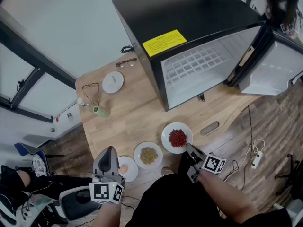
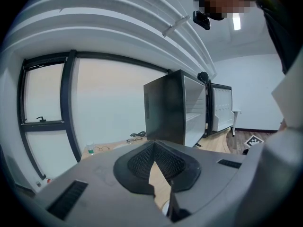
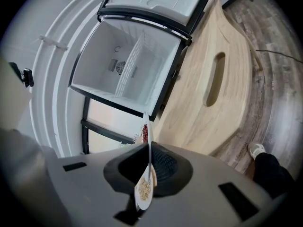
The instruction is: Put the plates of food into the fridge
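Jaws of the right gripper [image 3: 149, 145] were clamped on the near rim of the red-food plate [image 1: 165, 138], low in the middle of the head view, well short of the open fridge [image 1: 199, 65] at upper right. The left gripper [image 1: 110, 150], jaws together on nothing, sat beside the leftmost plate [image 1: 133, 173]. The step looked like carrying the first plate; next it needed keeping level and sliding onto a shelf.
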### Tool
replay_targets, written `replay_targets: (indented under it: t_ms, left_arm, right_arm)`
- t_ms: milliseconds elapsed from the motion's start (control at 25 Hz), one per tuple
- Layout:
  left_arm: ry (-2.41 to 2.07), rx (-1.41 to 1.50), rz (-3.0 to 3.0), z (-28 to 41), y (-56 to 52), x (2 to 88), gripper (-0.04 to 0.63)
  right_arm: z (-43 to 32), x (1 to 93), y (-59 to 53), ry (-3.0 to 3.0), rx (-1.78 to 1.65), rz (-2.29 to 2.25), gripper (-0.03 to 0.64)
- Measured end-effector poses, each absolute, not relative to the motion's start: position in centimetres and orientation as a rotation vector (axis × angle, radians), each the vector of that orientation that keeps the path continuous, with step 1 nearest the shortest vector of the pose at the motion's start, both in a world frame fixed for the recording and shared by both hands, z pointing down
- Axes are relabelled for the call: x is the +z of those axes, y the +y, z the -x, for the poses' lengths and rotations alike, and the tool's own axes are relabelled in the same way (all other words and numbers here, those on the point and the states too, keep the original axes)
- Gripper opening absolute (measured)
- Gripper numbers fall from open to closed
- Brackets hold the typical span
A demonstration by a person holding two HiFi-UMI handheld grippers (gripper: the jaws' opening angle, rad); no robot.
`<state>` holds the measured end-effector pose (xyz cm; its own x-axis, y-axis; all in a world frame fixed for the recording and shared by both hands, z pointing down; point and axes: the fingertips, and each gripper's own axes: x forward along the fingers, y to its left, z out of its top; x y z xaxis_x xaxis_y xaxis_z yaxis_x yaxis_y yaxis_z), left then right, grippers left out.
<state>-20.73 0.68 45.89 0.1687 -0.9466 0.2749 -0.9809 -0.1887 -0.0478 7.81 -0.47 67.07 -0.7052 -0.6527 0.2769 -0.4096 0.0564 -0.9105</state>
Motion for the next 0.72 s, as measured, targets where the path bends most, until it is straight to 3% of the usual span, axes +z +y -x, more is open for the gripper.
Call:
replay_targets:
  t_ms: [720]
  left_arm:
    - [-1.905, 0.287, -2.343, 18.9, -4.1, 43.7, 0.003]
  right_arm:
    - [-12.2, 58.2, -6.7, 2.087, -1.54, 1.054, 0.032]
